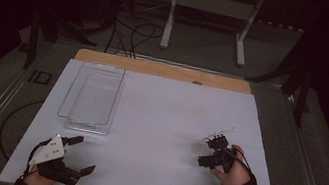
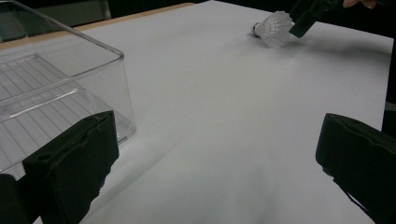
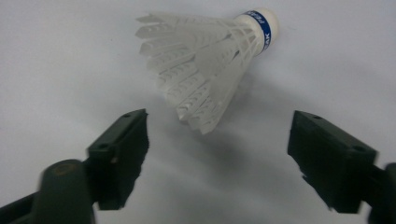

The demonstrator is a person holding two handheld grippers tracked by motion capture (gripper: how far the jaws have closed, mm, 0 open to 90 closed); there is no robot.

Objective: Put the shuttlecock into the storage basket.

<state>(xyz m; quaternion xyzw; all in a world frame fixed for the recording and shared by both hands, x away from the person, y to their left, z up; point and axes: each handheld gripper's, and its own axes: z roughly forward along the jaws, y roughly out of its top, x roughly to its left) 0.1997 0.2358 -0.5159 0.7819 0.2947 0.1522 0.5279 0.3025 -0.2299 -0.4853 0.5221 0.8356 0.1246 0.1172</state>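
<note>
- Standing at the table's left is one clear, ribbed plastic bin point(image 1: 92, 95), rectangular and open-topped, on the one white sheet point(image 1: 157, 122).
- Near the front left corner, the left gripper point(image 1: 80, 154) rests with jaws spread, nothing between them.
- One white feathered shuttlecock point(image 3: 210, 65) with a blue-banded cork lies on its side at the right.
- The right gripper point(image 3: 217, 154) sits just beside its skirt, jaws spread, not touching it.
</note>
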